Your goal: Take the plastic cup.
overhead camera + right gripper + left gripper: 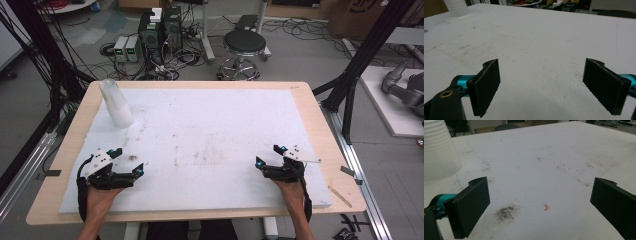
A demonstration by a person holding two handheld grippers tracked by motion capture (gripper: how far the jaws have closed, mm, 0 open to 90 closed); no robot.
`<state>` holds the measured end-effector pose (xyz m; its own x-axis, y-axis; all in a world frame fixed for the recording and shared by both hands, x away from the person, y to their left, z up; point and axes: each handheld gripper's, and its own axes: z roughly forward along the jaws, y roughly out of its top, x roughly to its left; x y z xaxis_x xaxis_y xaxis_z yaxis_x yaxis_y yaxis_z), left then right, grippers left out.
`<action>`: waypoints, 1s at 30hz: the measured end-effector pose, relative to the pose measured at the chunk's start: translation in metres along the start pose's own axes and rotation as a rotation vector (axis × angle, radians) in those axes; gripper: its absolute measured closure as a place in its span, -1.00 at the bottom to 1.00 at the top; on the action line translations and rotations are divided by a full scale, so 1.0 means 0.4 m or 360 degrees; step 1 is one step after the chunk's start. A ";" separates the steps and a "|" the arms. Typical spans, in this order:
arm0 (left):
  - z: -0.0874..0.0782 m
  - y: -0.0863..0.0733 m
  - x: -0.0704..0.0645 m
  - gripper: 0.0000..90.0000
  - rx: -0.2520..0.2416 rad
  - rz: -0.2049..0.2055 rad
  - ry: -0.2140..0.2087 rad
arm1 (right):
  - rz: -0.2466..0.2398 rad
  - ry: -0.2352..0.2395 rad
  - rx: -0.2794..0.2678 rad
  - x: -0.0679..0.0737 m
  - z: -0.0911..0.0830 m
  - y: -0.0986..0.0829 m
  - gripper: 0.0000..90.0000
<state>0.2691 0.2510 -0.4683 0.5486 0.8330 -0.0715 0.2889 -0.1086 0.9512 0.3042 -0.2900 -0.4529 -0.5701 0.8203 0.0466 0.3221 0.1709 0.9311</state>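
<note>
Cups (115, 103), a white nested stack standing mouth-down, are sitting at the far-left corner of the white foam pad (210, 125) that is covering the worktop (310, 100). Left tool (131, 161) is resting low near the pad's front-left edge, jaws spread wide with nothing between them; right tool (268, 155) is doing the same at front-right, also released and empty. Stack is well apart from both tools, nearer the left one (in the left gripper view it is looming at upper left (439, 150), ribbed rims visible). In the right gripper view the stack (456, 7) is showing far off at the top-left.

Judging the work in hand: reaching for the stack, probably with the left tool, nothing grasped yet.

Risks from here:
- Stack is tall and light, so a jaw nudging it from the side before closing is likely tipping it over or sliding it off the pad's corner.
- Gripping too high could be lifting just the top few cups and leaving the rest (nested cups separate easily).
- Squeezing hard could be crushing the thin walls.
- Dark smudge (506, 213) and small orange fleck (546, 207) ahead of the left tool are just stains on the foam, no obstacle.
</note>
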 end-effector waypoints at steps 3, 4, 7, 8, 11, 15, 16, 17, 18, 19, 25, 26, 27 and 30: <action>0.000 0.000 0.000 -0.95 0.0004 0.0006 0.0000 | 0.0025 0.0011 -0.0005 -0.002 -0.002 -0.001 -0.69; 0.000 0.000 -0.001 -0.95 0.0005 0.0011 0.0002 | 0.0025 0.0014 -0.0011 -0.003 -0.002 -0.001 -0.69; 0.000 0.000 -0.002 -0.95 0.0004 0.0014 0.0005 | 0.0032 0.0018 -0.0024 -0.006 -0.003 -0.001 -0.69; 0.000 0.000 -0.002 -0.95 0.0003 0.0014 0.0002 | 0.0035 0.0022 -0.0024 -0.006 -0.003 -0.001 -0.69; -0.001 0.000 0.000 -0.95 0.0000 0.0003 -0.0003 | 0.0042 0.0020 -0.0023 -0.005 -0.005 -0.002 -0.69; -0.001 0.000 0.002 -0.95 -0.0003 -0.0010 -0.0007 | 0.0033 0.0012 -0.0048 -0.003 -0.008 -0.003 -0.69; -0.001 0.000 0.003 -0.95 -0.0003 -0.0008 -0.0014 | 0.0033 0.0016 -0.0046 -0.004 -0.008 -0.003 -0.69; -0.001 0.000 0.003 -0.95 -0.0003 -0.0007 -0.0015 | 0.0036 0.0019 -0.0047 -0.004 -0.008 -0.003 -0.69; -0.001 0.000 0.002 -0.95 -0.0005 -0.0010 -0.0012 | 0.0042 0.0017 -0.0047 -0.004 -0.009 -0.003 -0.69; -0.001 0.000 0.002 -0.95 -0.0005 -0.0010 -0.0012 | 0.0042 0.0016 -0.0050 -0.004 -0.009 -0.003 -0.69; -0.003 0.000 0.001 -0.95 -0.0021 -0.0007 0.0001 | 0.0038 0.0017 -0.0030 -0.004 -0.005 -0.002 -0.69; -0.003 0.000 0.002 -0.95 -0.0019 -0.0008 -0.0002 | 0.0031 0.0019 -0.0028 -0.004 -0.005 -0.002 -0.69; -0.003 0.001 0.003 -0.95 -0.0022 -0.0016 -0.0005 | 0.0030 0.0017 -0.0027 -0.004 -0.004 -0.002 -0.69; -0.007 0.006 0.009 -0.95 -0.0020 -0.0008 -0.0009 | 0.0028 0.0017 -0.0028 -0.004 -0.005 -0.002 -0.69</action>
<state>0.2696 0.2554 -0.4654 0.5515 0.8305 -0.0776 0.2815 -0.0977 0.9546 0.3035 -0.2926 -0.4530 -0.5724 0.8173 0.0665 0.3185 0.1469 0.9365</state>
